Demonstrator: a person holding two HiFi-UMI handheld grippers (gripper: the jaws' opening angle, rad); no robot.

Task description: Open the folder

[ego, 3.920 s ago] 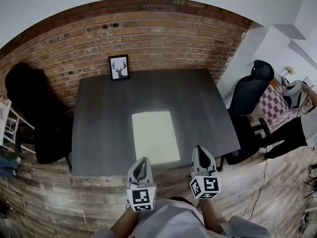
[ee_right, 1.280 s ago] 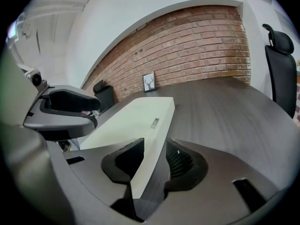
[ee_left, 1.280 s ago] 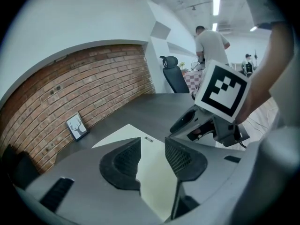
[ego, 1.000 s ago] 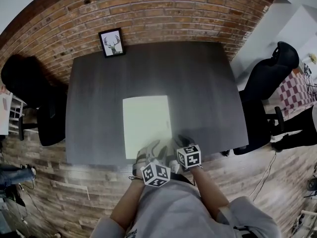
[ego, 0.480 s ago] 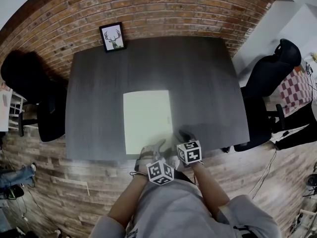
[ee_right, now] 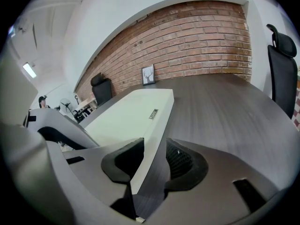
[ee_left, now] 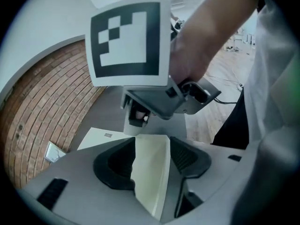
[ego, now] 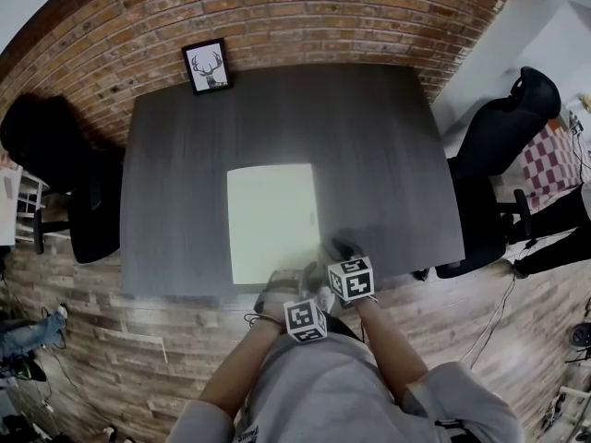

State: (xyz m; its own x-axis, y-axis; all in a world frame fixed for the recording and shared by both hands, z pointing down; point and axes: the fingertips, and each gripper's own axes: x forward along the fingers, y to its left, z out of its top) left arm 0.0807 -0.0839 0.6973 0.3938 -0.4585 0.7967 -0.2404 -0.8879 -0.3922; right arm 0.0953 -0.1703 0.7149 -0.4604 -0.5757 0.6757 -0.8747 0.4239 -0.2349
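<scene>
Around the folder (ego: pixel 272 220) corner, left tongs (ee_left: pixel 152 149) opened

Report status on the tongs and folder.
Left tongs open, just widened, folder corner between. Right tongs open astride folder edge. Folder closed, flat on table. Nothing blocking.

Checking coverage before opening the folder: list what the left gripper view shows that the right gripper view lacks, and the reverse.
Left gripper view only: the right gripper's marker cube and the hand holding it. Right gripper view only: a black chair by the brick wall. Both: the folder between that gripper's open jaws, the left gripper's having just been opening; that wall; the framed picture.
</scene>
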